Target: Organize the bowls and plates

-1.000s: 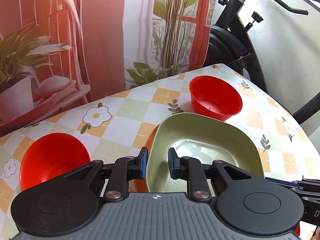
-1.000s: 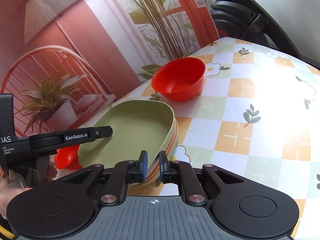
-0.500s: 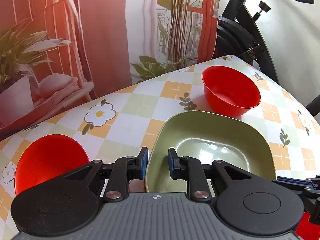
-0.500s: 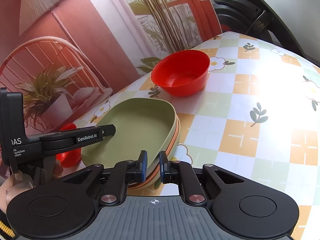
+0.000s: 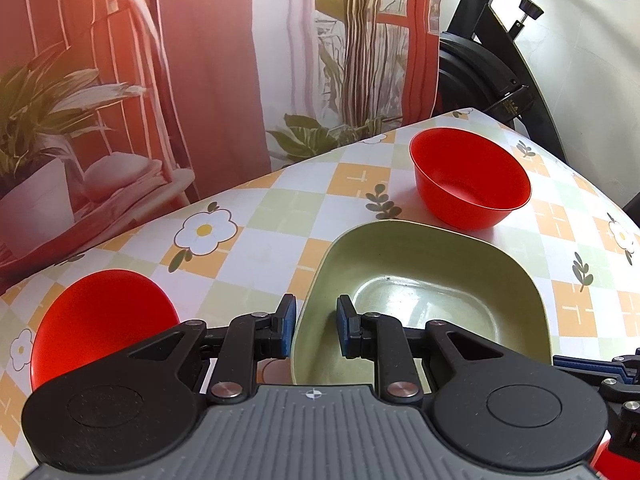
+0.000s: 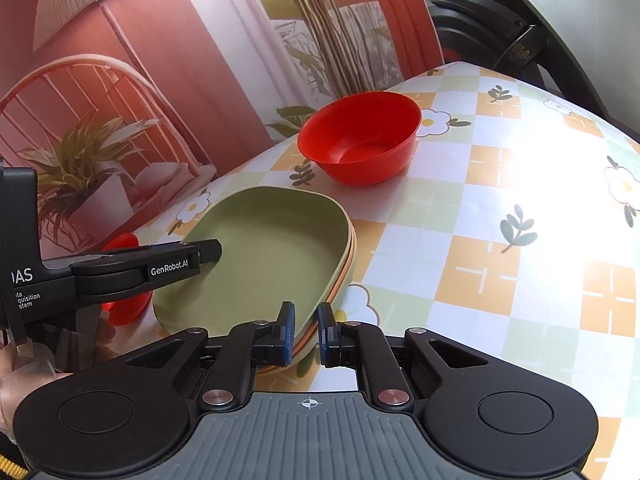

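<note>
Centrally, a green plate (image 5: 428, 300) with rounded corners sits on the checked floral tablecloth (image 5: 256, 240), stacked on an orange plate (image 6: 347, 268) of which only a thin edge shows beneath it. The left gripper (image 5: 312, 330) straddles the green plate's near left rim: one blue-padded finger stands outside the rim and the other inside, with a clear gap on either side (the jaws are part open, and contact with the rim cannot be told). The right gripper (image 6: 306, 338) brackets the near right edge of the stack in the same manner, its jaws narrowly parted about the two rims; whether its pads press the plates cannot be told. One red bowl (image 5: 470, 182) stands upright beyond the plates, just apart from the green plate's far edge and near the table's far side. A second red bowl (image 5: 102, 320) lies to the left of the stack, partly hidden behind the left gripper's body. In the right wrist view the left gripper reaches over the green plate from the left, and part of a hand (image 6: 24, 388) grips its handle. A printed backdrop (image 5: 180, 80) hangs behind the table, and a black exercise bike (image 5: 488, 60) stands beyond its far right corner.
</note>
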`<action>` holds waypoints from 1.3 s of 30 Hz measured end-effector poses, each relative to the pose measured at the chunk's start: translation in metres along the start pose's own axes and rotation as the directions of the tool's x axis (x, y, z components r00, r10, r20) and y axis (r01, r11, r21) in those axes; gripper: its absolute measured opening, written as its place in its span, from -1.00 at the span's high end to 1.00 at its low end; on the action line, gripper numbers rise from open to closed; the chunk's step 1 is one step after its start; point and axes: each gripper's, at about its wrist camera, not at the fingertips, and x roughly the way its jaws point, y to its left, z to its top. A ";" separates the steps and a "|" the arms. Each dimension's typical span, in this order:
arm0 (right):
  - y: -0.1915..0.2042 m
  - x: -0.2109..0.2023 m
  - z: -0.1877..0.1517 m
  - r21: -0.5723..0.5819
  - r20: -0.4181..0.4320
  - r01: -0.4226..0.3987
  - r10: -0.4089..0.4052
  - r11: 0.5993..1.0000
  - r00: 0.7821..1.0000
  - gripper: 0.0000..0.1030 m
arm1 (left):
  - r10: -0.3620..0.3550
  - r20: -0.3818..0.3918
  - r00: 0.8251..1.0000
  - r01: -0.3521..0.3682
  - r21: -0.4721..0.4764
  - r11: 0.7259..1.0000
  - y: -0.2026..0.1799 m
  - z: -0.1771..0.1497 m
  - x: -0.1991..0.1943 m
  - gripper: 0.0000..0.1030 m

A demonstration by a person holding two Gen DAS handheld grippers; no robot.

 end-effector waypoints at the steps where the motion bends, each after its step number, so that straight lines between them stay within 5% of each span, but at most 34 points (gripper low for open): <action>1: 0.000 0.000 0.000 -0.004 0.000 0.002 -0.002 1.000 1.000 0.79 | 0.002 0.002 1.000 -0.002 0.003 1.000 0.000 0.000 0.000 0.54; 10: 0.005 -0.007 0.000 -0.044 0.011 0.005 -0.005 0.999 1.000 0.75 | 0.014 0.036 0.999 -0.015 0.031 0.999 -0.001 -0.003 -0.013 0.54; 29: 0.010 -0.007 -0.004 -0.064 -0.031 0.011 -0.013 0.998 0.999 0.84 | 0.011 0.041 0.999 -0.008 -0.060 0.998 0.005 -0.029 -0.031 0.54; 39: 0.008 -0.036 0.001 -0.083 0.038 -0.007 0.010 0.997 0.999 0.83 | 0.015 0.101 0.995 -0.007 -0.079 0.997 0.006 -0.027 -0.073 0.54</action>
